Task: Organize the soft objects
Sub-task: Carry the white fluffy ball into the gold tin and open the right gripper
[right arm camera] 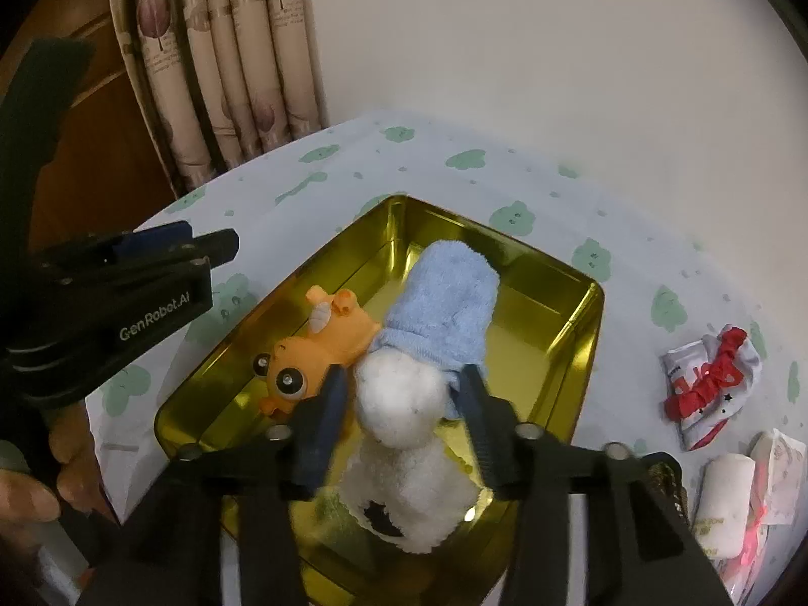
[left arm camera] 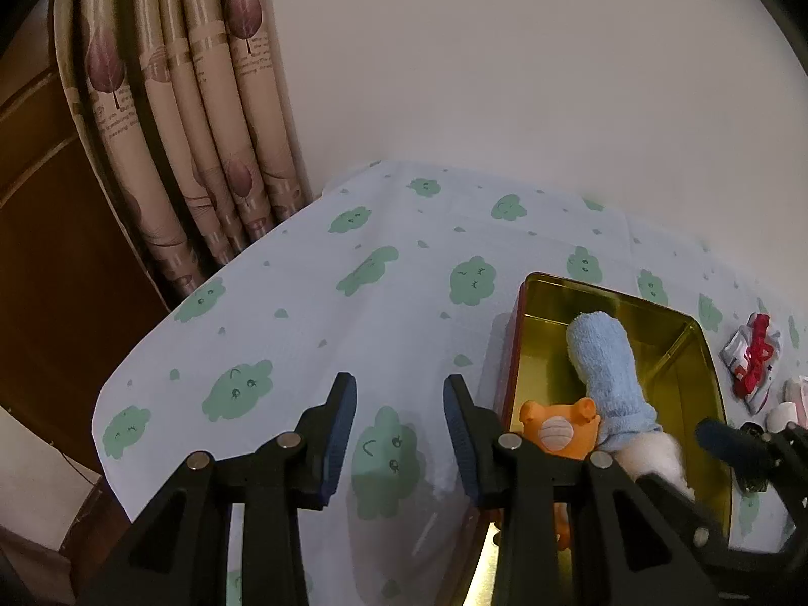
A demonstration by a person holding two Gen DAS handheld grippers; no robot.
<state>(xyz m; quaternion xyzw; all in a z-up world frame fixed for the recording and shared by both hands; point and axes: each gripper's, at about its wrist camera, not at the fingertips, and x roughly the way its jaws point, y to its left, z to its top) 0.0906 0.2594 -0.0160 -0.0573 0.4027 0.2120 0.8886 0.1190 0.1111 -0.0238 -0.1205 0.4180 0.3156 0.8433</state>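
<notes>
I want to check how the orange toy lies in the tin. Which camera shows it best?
The right wrist view: the orange toy lies on its side in the gold tin, eyes and body showing, beside the blue-and-white sock. The left wrist view shows only part of it, behind the left gripper.

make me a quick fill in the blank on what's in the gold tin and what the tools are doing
1. The orange toy animal lies inside the gold ____.
2. The white plush toy wears a light ____ sock over its far end.
3. The right tool has its fingers on either side of the ____ plush toy.
4. The left tool is open over the tablecloth, holding ____.

Missing words: tin; blue; white; nothing
</notes>
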